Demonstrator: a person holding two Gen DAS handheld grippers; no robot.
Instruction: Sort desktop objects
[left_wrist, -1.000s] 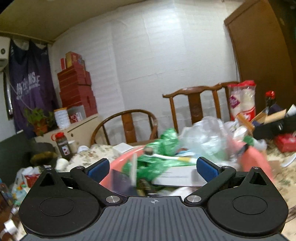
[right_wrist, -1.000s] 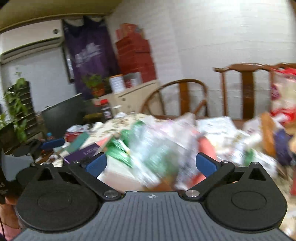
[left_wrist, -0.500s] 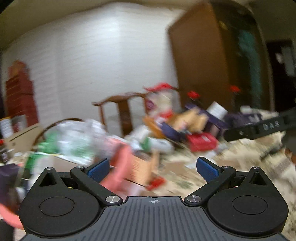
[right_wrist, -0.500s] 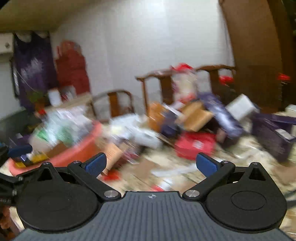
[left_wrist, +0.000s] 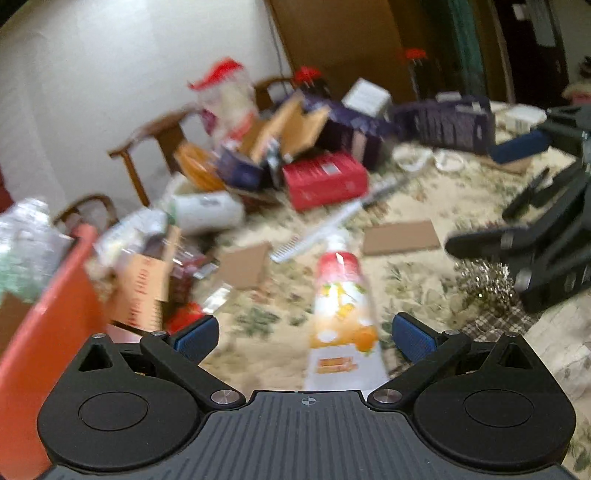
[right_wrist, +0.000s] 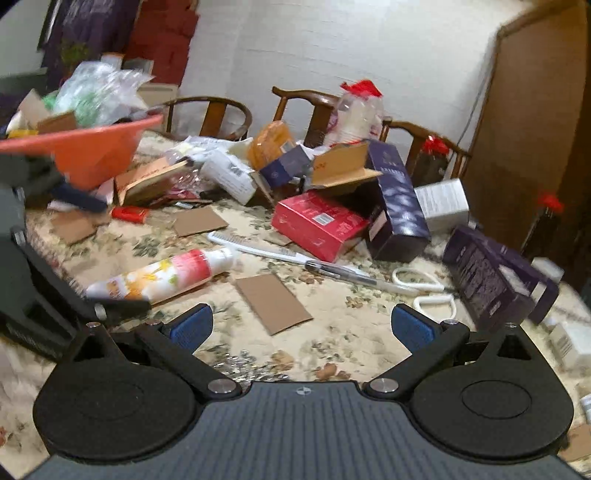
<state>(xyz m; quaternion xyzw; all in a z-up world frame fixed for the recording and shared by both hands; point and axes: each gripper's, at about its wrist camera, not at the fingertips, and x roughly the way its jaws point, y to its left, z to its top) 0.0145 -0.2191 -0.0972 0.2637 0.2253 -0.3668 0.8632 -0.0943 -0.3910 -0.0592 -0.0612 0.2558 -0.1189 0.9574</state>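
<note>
- Left gripper (left_wrist: 303, 334) spread wide, lotion tube (left_wrist: 341, 314) lying between its fingers on the surface (left_wrist: 424, 206)
- Right gripper (right_wrist: 301, 328) also released, over cardboard scrap (right_wrist: 271, 302)

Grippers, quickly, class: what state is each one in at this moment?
Left gripper: open, holding nothing; the lotion tube lies on the table between its fingers.
Right gripper: open, holding nothing.
</note>
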